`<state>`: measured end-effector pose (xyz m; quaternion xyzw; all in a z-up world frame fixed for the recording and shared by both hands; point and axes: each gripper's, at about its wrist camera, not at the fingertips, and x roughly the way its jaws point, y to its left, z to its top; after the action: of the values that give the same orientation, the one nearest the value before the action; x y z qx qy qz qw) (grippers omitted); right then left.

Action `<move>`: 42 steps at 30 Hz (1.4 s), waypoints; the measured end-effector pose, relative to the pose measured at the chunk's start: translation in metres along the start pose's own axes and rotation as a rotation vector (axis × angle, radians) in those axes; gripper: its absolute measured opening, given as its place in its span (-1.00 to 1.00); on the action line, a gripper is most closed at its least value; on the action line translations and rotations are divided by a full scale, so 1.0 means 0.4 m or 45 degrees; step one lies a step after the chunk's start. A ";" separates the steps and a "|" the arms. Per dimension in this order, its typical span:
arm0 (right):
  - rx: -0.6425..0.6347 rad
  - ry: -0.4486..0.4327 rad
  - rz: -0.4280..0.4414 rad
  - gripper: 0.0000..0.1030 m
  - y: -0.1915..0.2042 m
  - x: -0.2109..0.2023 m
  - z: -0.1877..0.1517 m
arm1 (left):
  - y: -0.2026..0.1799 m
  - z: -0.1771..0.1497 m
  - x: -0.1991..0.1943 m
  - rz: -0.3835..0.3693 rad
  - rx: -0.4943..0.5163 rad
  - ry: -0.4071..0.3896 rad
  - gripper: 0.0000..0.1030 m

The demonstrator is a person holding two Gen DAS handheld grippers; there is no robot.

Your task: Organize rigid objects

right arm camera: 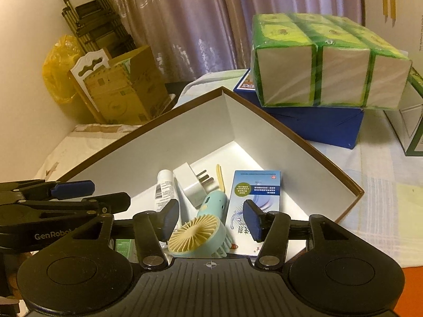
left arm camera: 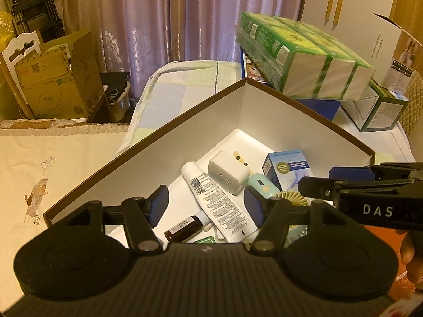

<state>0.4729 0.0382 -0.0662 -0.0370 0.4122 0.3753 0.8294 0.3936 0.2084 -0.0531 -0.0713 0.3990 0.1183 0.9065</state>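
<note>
Both grippers hang over an open box [left arm camera: 185, 121] with white walls and a brown rim, its far corner at 12 o'clock in each view. The left gripper [left arm camera: 205, 207] has its jaws spread wide with nothing between them; the right gripper [right arm camera: 210, 218] is spread just as wide and also holds nothing.

In the box lie a tube [left arm camera: 219, 200], a plug [left arm camera: 228, 175], a fan [right arm camera: 201, 233] and a carton [right arm camera: 251, 198]. The right view shows the fan whole, head at 6 o'clock, handle pointing to 12, resting against the carton. The left view hides most of it behind a finger, but alone shows a brown bottle [left arm camera: 186, 228] at 7 o'clock beside the tube. A thin yellow stick [right arm camera: 220, 181], perhaps a pick, lies between plug and carton.

Tissue packs [right arm camera: 325, 68] sit on a blue box [right arm camera: 317, 124] at 2 o'clock, outside.
</note>
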 end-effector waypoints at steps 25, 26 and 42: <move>0.000 -0.133 0.041 0.48 0.010 -0.227 -0.089 | -0.093 -0.121 -0.269 0.045 -0.037 -0.181 0.56; -0.002 -0.140 0.050 0.50 0.005 -0.245 -0.099 | -0.105 -0.132 -0.284 0.047 -0.045 -0.183 0.56; -0.037 -0.149 0.111 0.60 -0.124 -0.527 -0.295 | -0.320 -0.319 -0.477 0.067 -0.090 -0.187 0.56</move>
<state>0.3482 -0.1660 -0.0061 -0.0091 0.3586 0.4184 0.8344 0.2135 0.0266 0.0067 -0.0837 0.3286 0.1610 0.9269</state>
